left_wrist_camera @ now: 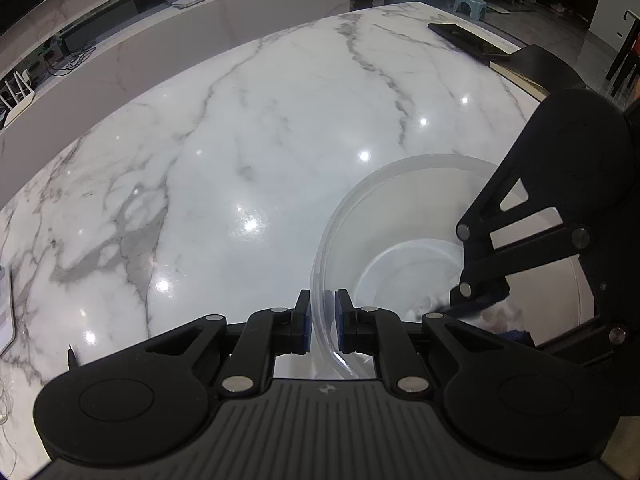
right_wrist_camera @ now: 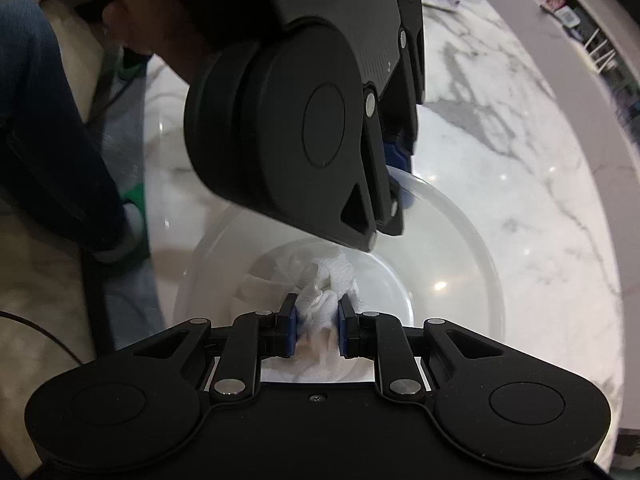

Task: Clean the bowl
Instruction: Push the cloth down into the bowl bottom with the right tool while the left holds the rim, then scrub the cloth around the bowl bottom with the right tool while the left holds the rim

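Clear plastic bowl [left_wrist_camera: 400, 216] near counter [left_wrist_camera: 240, 140] edge; left gripper [left_wrist_camera: 322, 322] clamps rim, right gripper [right_wrist_camera: 317, 322] pinches white cloth [right_wrist_camera: 320, 280] inside.

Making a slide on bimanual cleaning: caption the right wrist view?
Right claw wipes inside the bowl with a cloth; left claw grips its rim.

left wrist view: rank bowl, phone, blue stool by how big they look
1. bowl, by far the largest, though also nearest the camera
2. phone
3. blue stool, smallest, but it stands farthest off, so this is apparent size only
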